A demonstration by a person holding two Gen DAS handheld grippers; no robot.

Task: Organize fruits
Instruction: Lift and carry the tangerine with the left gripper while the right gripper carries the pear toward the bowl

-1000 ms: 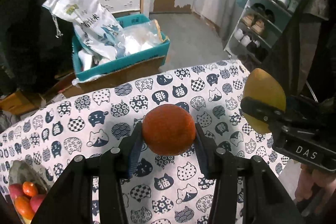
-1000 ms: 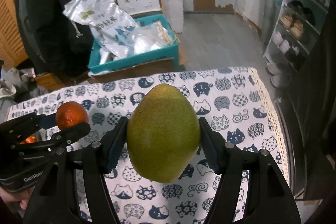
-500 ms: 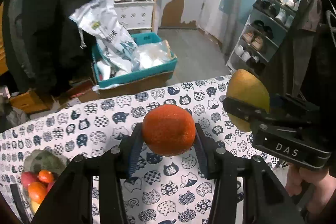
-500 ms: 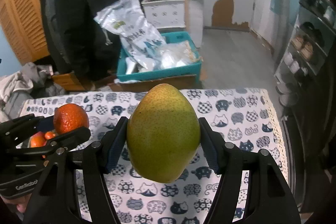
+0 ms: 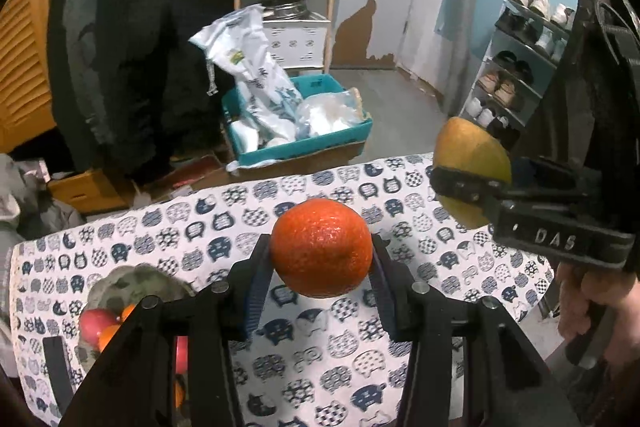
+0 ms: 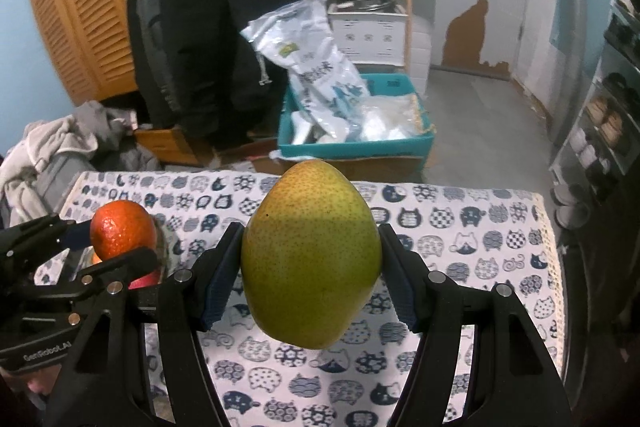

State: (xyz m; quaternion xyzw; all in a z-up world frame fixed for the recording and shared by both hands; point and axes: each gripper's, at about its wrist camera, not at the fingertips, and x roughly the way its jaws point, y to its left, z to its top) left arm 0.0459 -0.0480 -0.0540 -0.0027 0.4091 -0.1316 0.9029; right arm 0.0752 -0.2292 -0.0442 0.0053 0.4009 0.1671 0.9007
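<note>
Two tools above the bench (image 5: 400, 367), which is covered in a cat-print cloth. The left tool (image 5: 322, 259) is clamped on an orange (image 5: 322, 247), both blue pads pressed to its sides and the fruit clear of the cloth. The right tool (image 6: 311, 263) is clamped on a yellow-green pear (image 6: 311, 259), its long axis upright between the pads, narrow end up, also off the cloth.

The governing relation: the fruit bowl (image 5: 132, 281), already holding red and orange fruit, sits at the near left of the bench. In the left wrist view it lies down and left of the orange; in the right wrist view it is largely hidden behind the left tool. The left hand is therefore nearer to the bowl, and the pear is further right of it, so the orange is likely to go in first.

Compared with one second ago, both views take in more of the bench and room, the bowl shows more fully, and both grips are unchanged.
</note>
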